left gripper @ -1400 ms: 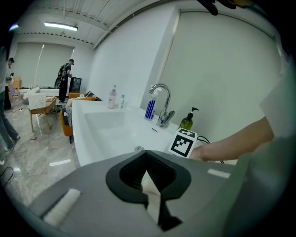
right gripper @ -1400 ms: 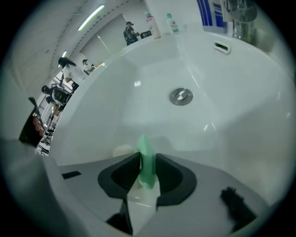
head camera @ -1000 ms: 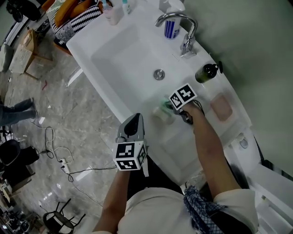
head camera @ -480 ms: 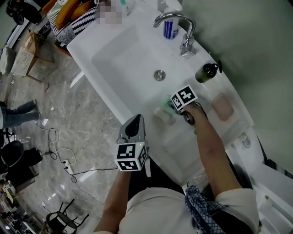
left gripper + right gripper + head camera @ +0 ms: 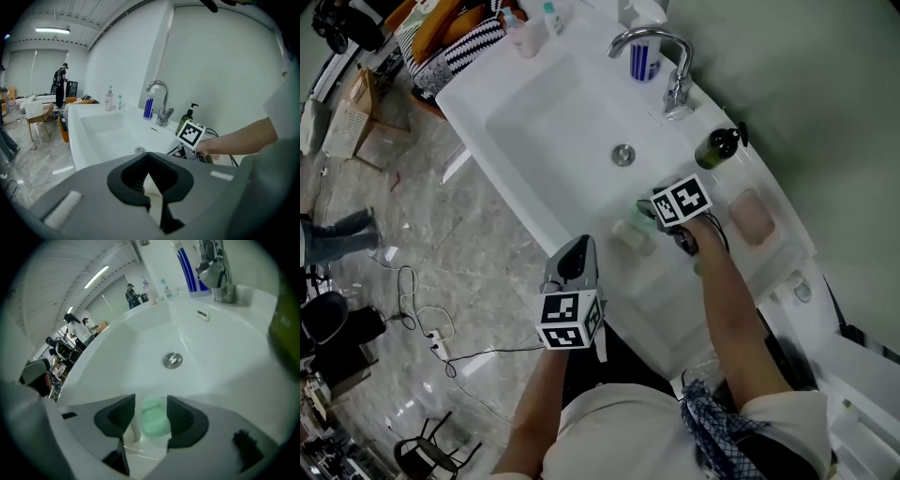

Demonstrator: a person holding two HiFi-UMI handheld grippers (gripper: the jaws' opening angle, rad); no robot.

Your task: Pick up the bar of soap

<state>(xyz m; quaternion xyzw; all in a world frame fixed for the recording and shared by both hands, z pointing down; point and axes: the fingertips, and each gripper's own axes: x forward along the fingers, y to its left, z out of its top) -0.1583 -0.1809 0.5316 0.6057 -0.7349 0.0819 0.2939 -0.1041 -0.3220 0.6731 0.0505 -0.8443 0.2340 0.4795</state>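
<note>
SOAP: green bar [image 5: 154, 421] lies on basin [image 5: 140, 345] slope, between drain [image 5: 173, 360] and counter [image 5: 652, 291] front edge | RIGHT TONGS [image 5: 151, 412]: jaws just opening, apart, bar between them, unclamped | LEFT TONGS [image 5: 149, 177]: closed, empty | HANDLING: likely light, rigid, slippery; clamp the long sides mid-length.

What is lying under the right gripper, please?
A green bar of soap lies between the right gripper's jaws, which have just been opening. In the head view the gripper's marker cube covers most of it.
</note>
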